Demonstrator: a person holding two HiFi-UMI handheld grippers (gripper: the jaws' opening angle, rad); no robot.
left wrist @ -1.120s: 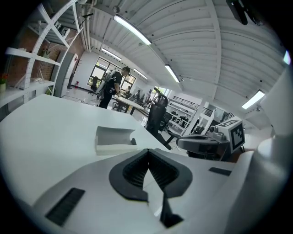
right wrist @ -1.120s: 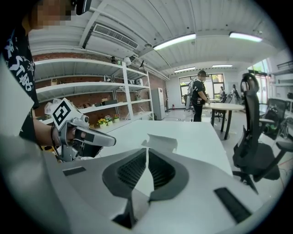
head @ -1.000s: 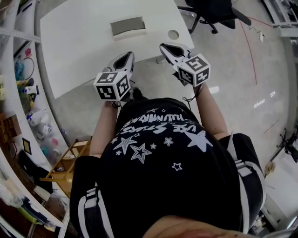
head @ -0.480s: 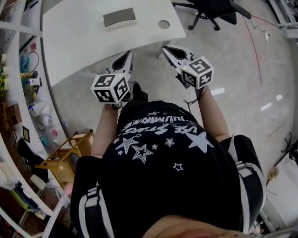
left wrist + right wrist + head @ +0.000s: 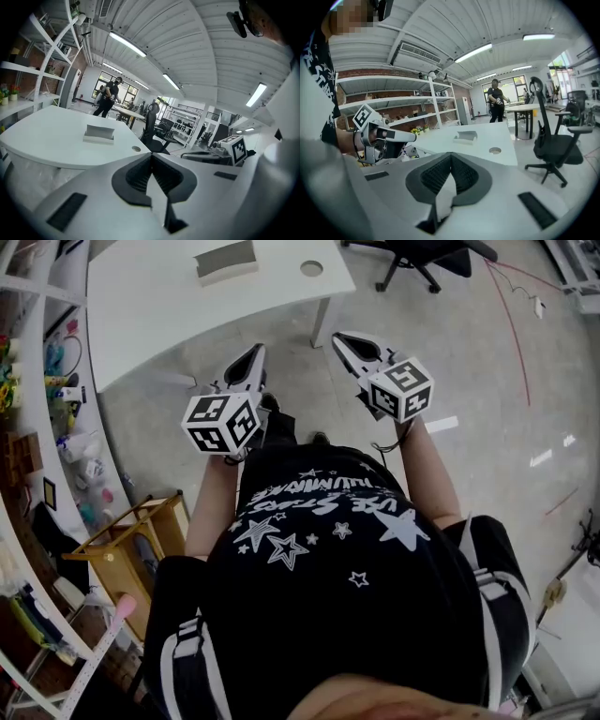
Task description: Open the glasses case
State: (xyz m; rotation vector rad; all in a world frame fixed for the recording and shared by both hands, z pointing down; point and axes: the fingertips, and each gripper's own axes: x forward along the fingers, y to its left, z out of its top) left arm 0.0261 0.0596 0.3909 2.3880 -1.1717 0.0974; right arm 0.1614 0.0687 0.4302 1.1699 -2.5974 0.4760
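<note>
The glasses case (image 5: 225, 259) is a small grey and white box lying on the white table (image 5: 169, 306), far from both grippers. It also shows small in the left gripper view (image 5: 99, 133) and the right gripper view (image 5: 466, 136); its lid looks raised, but it is too far off for me to be sure. My left gripper (image 5: 251, 354) and right gripper (image 5: 342, 337) hang over the floor, short of the table's near edge. Both point toward the table. The jaws of the left gripper (image 5: 151, 155) and of the right gripper (image 5: 450, 154) are shut with nothing between them.
A round cable hole (image 5: 311, 268) sits in the table to the right of the case. A black office chair (image 5: 422, 254) stands beyond the table's right end. Shelving (image 5: 37, 381) lines the left side, with a wooden stool (image 5: 141, 549) below. A person (image 5: 497, 105) stands far off.
The table and the case have slid toward the top of the head view. Both grippers have drawn back from the table edge and now hang over bare floor. Their jaws stay shut.
</note>
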